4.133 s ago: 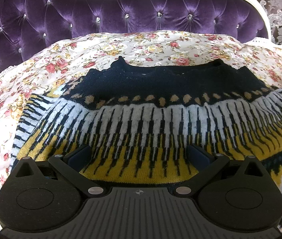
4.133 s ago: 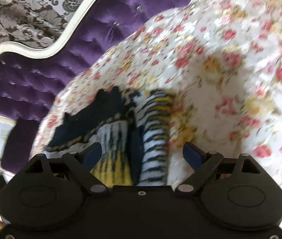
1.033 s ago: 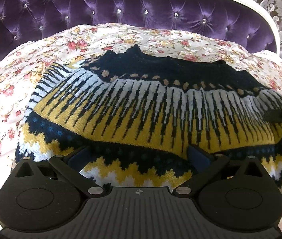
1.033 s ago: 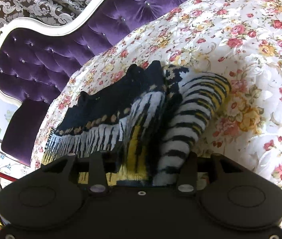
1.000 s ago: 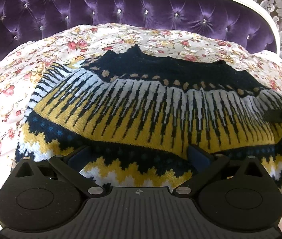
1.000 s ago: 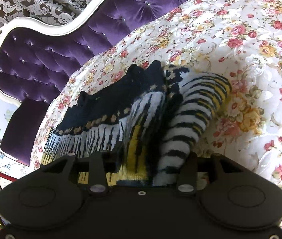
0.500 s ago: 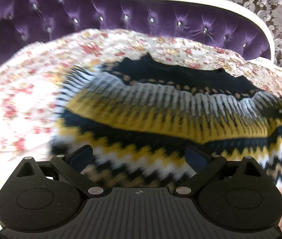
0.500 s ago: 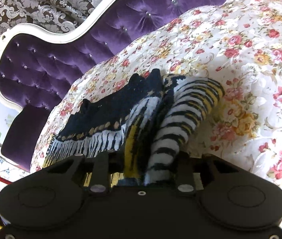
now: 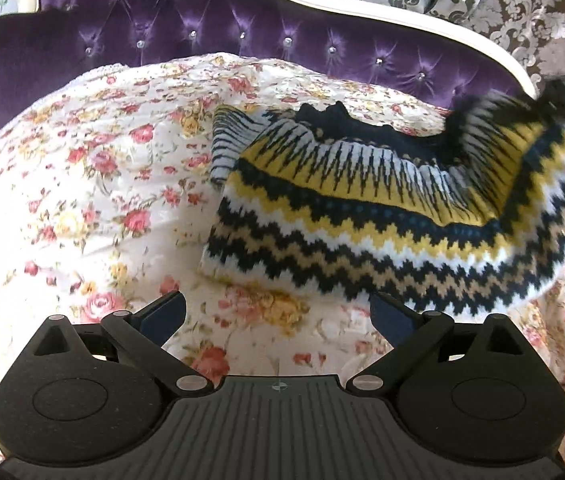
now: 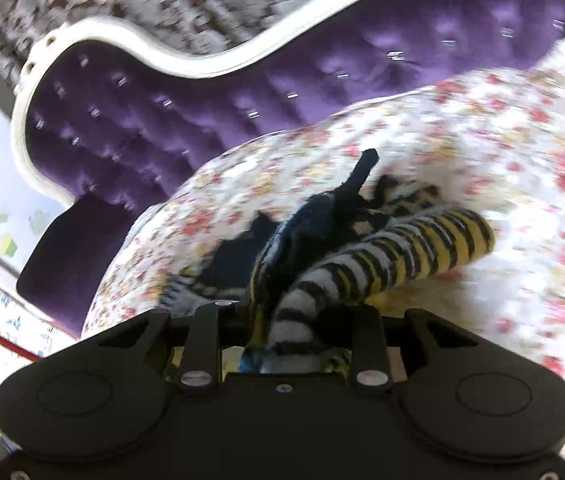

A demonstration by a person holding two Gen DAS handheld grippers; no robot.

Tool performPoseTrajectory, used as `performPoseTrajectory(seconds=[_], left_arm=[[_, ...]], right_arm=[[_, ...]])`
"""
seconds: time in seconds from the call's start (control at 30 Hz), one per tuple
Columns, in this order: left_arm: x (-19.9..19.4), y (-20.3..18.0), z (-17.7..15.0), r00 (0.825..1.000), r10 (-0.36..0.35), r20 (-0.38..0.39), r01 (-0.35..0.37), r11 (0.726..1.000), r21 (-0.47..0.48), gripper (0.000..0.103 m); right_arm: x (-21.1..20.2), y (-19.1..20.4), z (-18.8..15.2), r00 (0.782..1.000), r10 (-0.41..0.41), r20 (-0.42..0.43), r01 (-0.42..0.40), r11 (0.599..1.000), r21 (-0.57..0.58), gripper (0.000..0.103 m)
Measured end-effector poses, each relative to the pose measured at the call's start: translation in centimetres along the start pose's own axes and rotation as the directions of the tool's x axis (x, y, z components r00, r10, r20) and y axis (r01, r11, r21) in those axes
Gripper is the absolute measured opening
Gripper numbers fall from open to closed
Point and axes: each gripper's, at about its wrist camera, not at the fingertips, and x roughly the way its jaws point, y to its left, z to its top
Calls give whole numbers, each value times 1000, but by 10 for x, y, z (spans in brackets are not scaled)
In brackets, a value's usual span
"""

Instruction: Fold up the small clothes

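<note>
**Right gripper lifts the sweater's edge for a fold**

The sweater (image 9: pixel 382 216) lies on the floral bedspread (image 9: pixel 82 184), its long axis running left to right across the bed, neckline toward the far purple headboard (image 9: pixel 202 28). In the left wrist view its right side is raised off the bed and blurred, curling over toward the left. The right gripper (image 10: pixel 294 344) has just been closing and now pinches a bunched layer of knit, with the striped sleeve (image 10: pixel 402 252) trailing away from it to the right. The left gripper (image 9: pixel 278 316) stands wide open with nothing between its fingers, hovering over bare bedspread just near of the hem; most of the sweater lies far and right of it. So the fold looks to turn on the right hand carrying its edge leftward.

The pads are hidden under knit. The right wrist view is smeared, and the right gripper itself is only a dark blur at the left view's right edge.
</note>
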Motion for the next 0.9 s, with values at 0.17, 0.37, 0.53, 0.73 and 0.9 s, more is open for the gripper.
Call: performPoseTrajectory(seconds=[0.17,0.37,0.53,0.73,0.9], left_arm=[[-2,9,-11,1000,-23,-5,23,999,-31,100],[-5,16,-20,999,-44,-15,44,998,-47,100],[-9,23,-22,999,-41,-17,40,998,-51,100],[-16,28,-21,999,-41,-17,40,998,-47,100],[-23,22,-10,999,-38,1,38,999,-4,100]], right_arm=[[43,48,-9,998,24,-58,-27,999,-47,40],[100,89,-33,992,-2,-130,-9,997,-82,40],[123,118,-52,988,-72,-137,46,983,-180,45],[115,145,-54,986,42,-161,-84,960,-267,77],[79,145,-45,970,206,-125,-229,950,-214,78]])
